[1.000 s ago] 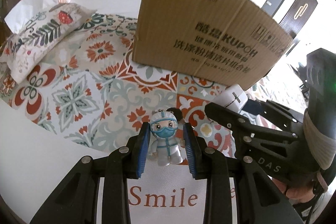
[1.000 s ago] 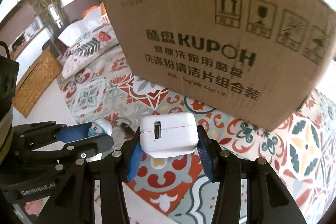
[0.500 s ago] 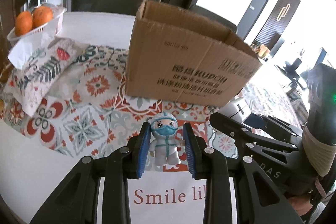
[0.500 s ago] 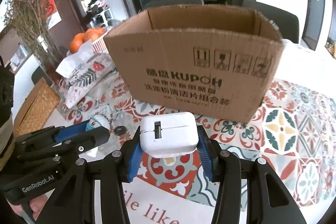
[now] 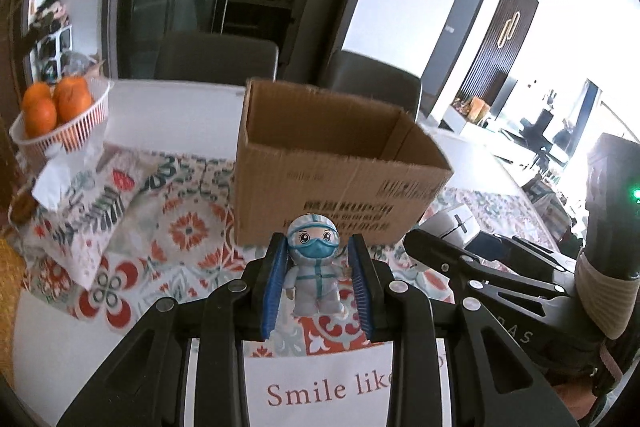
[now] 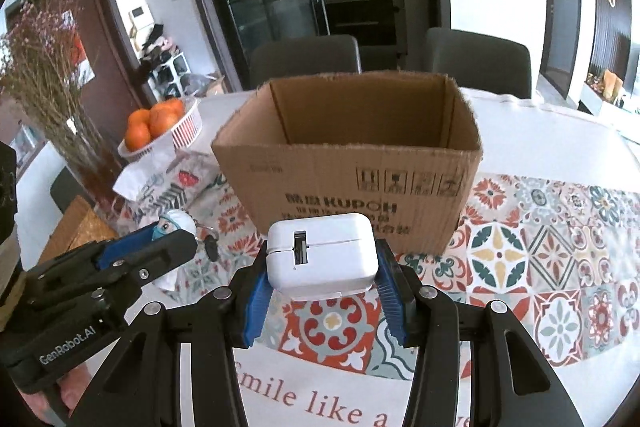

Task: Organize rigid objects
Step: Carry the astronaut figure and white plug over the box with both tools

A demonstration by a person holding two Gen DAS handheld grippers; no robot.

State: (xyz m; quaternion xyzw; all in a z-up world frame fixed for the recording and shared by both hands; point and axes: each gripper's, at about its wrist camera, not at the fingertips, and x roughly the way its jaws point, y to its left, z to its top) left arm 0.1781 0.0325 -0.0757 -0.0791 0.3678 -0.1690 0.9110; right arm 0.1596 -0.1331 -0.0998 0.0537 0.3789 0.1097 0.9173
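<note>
**Ana:** Box (image 6: 348,163) first, then. It sits open-topped in the middle of the right wrist view, just above the white charger (image 6: 322,255), with its printed front wall facing us.

**Ben:** And the charger is pinched in the right tongs (image 6: 322,301), blue pads pressed on its two sides. In the left wrist view the little masked figure (image 5: 316,263) is clamped the same way in the left tongs (image 5: 318,291), standing upright at lower centre of the frame.

**Ana:** Both things hang above the patterned cloth (image 6: 540,227), in front of the box and not yet over its mouth. I'd judge the step in hand is carrying them over the near rim.

**Ben:** To do that well, clear the cardboard edge before going forward, so nothing catches the wall. Keep both grips tight until each piece is well inside; the charger is smooth and could slip.

**Ana:** The tongs are close together too: the right pair shows at the right edge of the left view. Go one at a time, or keep them apart, so they don't knock over the opening.

**Ben:** The fruit basket (image 5: 68,123) at upper left is well clear.
</note>
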